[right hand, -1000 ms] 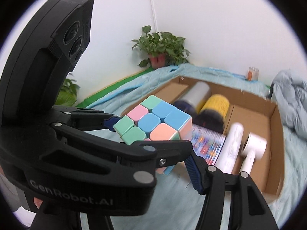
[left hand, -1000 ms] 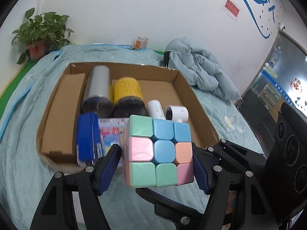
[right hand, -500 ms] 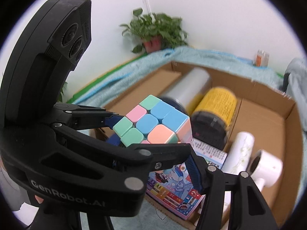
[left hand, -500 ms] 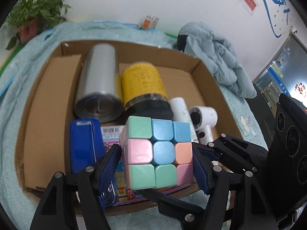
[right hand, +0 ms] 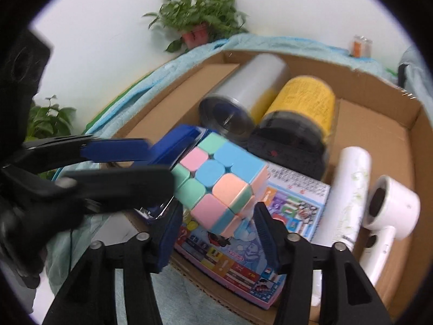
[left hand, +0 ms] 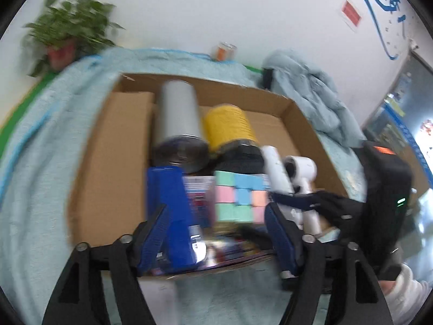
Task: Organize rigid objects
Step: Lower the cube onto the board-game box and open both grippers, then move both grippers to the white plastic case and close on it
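- The left gripper (left hand: 216, 233) and the right gripper (right hand: 216, 230) are both opening their jaws around the pastel puzzle cube (right hand: 219, 181), which is sitting between the pads of each; in the blurred left wrist view the left pads are standing clear of its sides, and in the right wrist view the right pads are also looking just apart from it.
- Judging from this, the release step is in hand: the cube is being let go over the picture book (right hand: 295, 205) at the near edge of the cardboard box (right hand: 379, 140).
- The next move is calling for both grippers to back away from the cube without nudging it, since it is looking tilted and could roll.
- Just left of the cube, a blue stapler-like case (left hand: 170, 200) is crowding the left finger's exit path.
- Right of the cube, a white patterned tube (right hand: 351, 189) and a white hair dryer (right hand: 392, 211) are lying in the box.
- Beyond the cube, a silver canister (right hand: 254, 92) and a yellow jar (right hand: 305, 103) are lying side by side.
- Beyond the box, a potted plant (right hand: 197, 24) is standing by the wall.
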`<move>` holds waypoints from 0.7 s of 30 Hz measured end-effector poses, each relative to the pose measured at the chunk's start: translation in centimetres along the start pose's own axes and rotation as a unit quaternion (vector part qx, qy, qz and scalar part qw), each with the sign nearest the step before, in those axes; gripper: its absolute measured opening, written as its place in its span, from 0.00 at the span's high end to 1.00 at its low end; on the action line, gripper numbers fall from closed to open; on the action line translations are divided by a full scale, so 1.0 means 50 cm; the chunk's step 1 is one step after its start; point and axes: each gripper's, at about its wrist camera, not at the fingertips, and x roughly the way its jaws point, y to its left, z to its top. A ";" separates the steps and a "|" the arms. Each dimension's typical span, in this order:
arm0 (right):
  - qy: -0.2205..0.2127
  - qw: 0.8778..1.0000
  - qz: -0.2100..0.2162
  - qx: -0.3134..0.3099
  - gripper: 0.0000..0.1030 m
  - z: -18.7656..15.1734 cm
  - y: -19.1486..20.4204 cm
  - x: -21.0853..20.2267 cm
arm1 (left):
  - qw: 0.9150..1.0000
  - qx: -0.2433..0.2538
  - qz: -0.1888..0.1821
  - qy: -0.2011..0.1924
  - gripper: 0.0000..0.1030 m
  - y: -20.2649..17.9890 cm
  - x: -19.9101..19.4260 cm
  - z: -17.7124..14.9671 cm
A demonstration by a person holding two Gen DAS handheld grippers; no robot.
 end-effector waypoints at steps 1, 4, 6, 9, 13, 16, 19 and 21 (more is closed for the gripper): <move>-0.030 0.999 -0.011 0.005 0.16 -0.005 0.000 -0.028 | 0.999 -0.005 0.027 -0.018 0.14 0.017 -0.028 -0.011; -0.102 0.994 -0.033 0.011 0.03 -0.038 0.014 -0.107 | 0.995 -0.026 0.074 -0.058 0.01 0.070 -0.104 -0.056; -0.103 0.994 -0.016 0.023 0.00 -0.080 0.031 -0.127 | 0.994 -0.049 0.085 -0.055 0.01 0.114 -0.133 -0.090; -0.055 0.998 0.034 0.008 0.00 -0.133 0.074 -0.108 | 0.992 -0.103 0.074 -0.015 0.01 0.186 -0.144 -0.155; 0.010 0.995 0.103 -0.011 0.00 -0.175 0.143 -0.061 | 0.991 -0.128 0.032 0.024 0.01 0.215 -0.116 -0.222; 0.042 0.988 0.144 -0.026 0.00 -0.197 0.195 -0.042 | 0.994 -0.109 0.008 0.031 0.02 0.200 -0.083 -0.240; 0.045 0.986 0.157 -0.034 0.00 -0.204 0.222 -0.045 | 0.986 -0.160 -0.029 0.027 0.02 0.208 -0.051 -0.249; 0.038 0.987 0.157 -0.026 0.00 -0.209 0.221 -0.057 | 0.986 -0.155 -0.045 0.037 0.02 0.198 -0.026 -0.247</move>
